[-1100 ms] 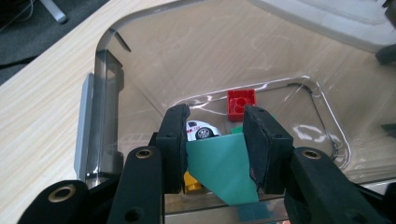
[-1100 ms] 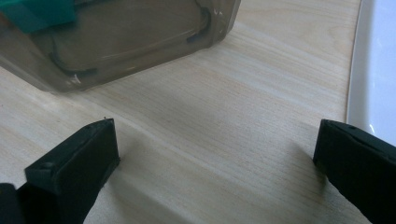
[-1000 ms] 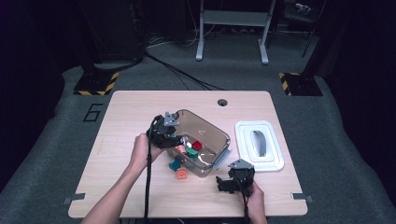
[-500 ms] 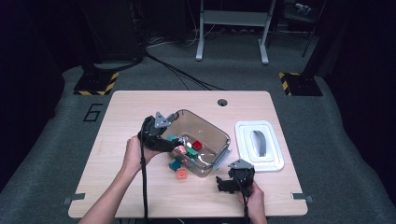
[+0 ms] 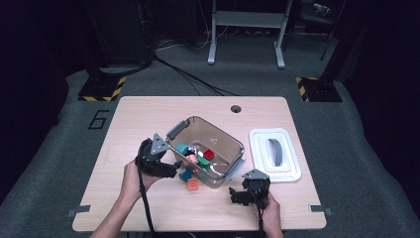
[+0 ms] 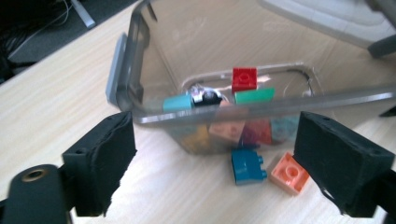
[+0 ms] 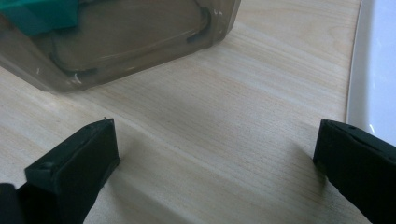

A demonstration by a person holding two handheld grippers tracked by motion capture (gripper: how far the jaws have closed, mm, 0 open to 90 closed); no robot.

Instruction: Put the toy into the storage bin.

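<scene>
Left tongs (image 5: 174, 166) backed off the bin (image 5: 224, 144) rim, jaws spread.

Materials and surface finish

The table (image 5: 148, 124) has a pale wood-grain top with a smooth, matt finish. The bin (image 5: 218, 141) is clear, smoke-tinted plastic with glossy walls and an opaque grey handle (image 6: 116, 70). The bricks, such as the red brick (image 6: 244, 78) and the orange brick (image 6: 289, 172), are smooth moulded plastic with a slight sheen. The white lid (image 5: 275, 154) is smooth plastic. The left gripper (image 6: 215, 172) carries black pads (image 6: 109, 163) that look rough and matt. The floor (image 5: 376, 163) looks like grey carpet.
</scene>
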